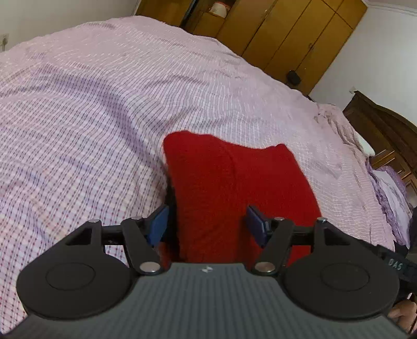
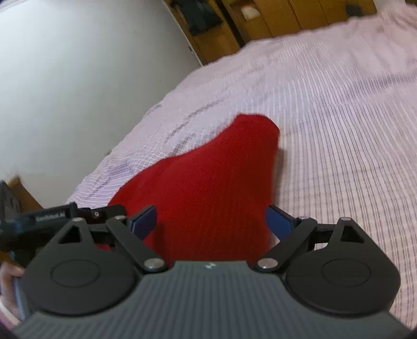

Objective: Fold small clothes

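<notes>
Left gripper (image 1: 207, 221): lower centre of the left wrist view, black linkage with blue pads (image 1: 159, 224). Jaws spread wide; the red garment (image 1: 234, 193) passes through the gap between them. Whether either pad touches the cloth cannot be told.

Right gripper (image 2: 211, 220): lower centre of the right wrist view, same build, blue pads (image 2: 144, 217) set wide apart. The red garment (image 2: 208, 187) fills the space between them, with no pinch visible. This view is blurred.

Red garment: knitted, small, folded into a thick wad. In the left wrist view it runs from the gripper up to the frame's centre, resting on the bedspread (image 1: 104, 104). In the right wrist view it tapers to a rounded tip at centre frame, casting a shadow on the bedspread (image 2: 338, 117) to its right.

Bedspread: pink and white check, crinkled, covering most of both views.

Wardrobe (image 1: 286, 34): yellow-brown doors, top of the left wrist view; shelving of like colour (image 2: 260, 23) at the top of the right wrist view.

Dark wooden headboard (image 1: 378, 127): right edge of the left wrist view, with purple bedding (image 1: 391, 195) below it.

White wall (image 2: 78, 78): upper left of the right wrist view.

Second device (image 2: 39, 216): black, lower left edge of the right wrist view, lettering unreadable, beside a hand (image 2: 9, 271).
</notes>
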`<state>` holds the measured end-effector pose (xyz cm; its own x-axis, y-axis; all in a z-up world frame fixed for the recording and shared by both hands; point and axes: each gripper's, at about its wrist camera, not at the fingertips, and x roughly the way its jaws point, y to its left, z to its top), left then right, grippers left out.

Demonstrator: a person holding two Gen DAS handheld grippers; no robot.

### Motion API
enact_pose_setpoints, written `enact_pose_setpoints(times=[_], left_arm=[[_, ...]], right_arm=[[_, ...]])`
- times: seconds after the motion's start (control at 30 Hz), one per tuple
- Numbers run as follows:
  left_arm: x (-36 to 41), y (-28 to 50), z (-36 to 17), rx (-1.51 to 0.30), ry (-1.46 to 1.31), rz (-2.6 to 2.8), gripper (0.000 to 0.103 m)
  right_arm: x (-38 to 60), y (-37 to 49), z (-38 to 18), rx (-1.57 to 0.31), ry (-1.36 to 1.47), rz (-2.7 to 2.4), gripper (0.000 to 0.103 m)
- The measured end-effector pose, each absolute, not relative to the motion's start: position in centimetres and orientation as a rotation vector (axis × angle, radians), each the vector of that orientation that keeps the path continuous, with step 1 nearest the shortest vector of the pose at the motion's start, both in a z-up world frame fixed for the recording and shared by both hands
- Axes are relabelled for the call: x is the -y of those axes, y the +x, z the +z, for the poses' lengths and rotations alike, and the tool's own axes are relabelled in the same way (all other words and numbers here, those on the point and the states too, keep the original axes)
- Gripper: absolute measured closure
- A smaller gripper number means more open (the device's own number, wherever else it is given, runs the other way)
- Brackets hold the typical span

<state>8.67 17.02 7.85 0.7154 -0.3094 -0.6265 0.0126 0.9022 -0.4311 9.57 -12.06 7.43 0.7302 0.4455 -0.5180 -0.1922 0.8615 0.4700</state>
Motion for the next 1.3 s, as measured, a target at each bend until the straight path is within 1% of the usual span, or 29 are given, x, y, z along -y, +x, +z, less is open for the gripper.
enact_pose_setpoints(times=[0.13, 0.3, 0.37, 0.47, 0.7, 1.17, 1.23, 1.3], left_arm=[[-17.1, 8.7, 7.2, -0.775, -0.434, -0.184, 0.031], [-17.0, 8.9, 6.8, -0.787, -0.431, -0.175, 0.027], [-17.1, 9.0, 6.5, -0.792, -0.440, -0.175, 0.026], [-17.5, 9.2, 6.1, -0.801, -0.474, -0.181, 0.026], [-17.5, 9.4, 6.0, -0.824, -0.477, -0.177, 0.024], [-17.9, 10.0, 5.4, -0.822, -0.471, -0.199, 0.024], [-18.0, 10.0, 5.3, -0.816, -0.481, -0.214, 0.026], [-18.1, 9.9, 5.3, -0.805, -0.480, -0.241, 0.033]], right_arm=[[13.8, 10.1, 6.1, -0.737, 0.529, 0.377, 0.012], [14.2, 11.0, 4.6, -0.789, 0.634, 0.421, 0.012], [14.0, 11.3, 4.3, -0.793, 0.640, 0.435, 0.009], [14.0, 11.7, 3.5, -0.797, 0.668, 0.449, 0.008], [13.9, 12.4, 1.8, -0.795, 0.732, 0.474, 0.008], [13.7, 12.2, 1.4, -0.780, 0.747, 0.466, 0.007], [13.4, 12.2, 1.5, -0.767, 0.746, 0.460, 0.009], [13.2, 12.1, 1.8, -0.751, 0.742, 0.454, 0.018]])
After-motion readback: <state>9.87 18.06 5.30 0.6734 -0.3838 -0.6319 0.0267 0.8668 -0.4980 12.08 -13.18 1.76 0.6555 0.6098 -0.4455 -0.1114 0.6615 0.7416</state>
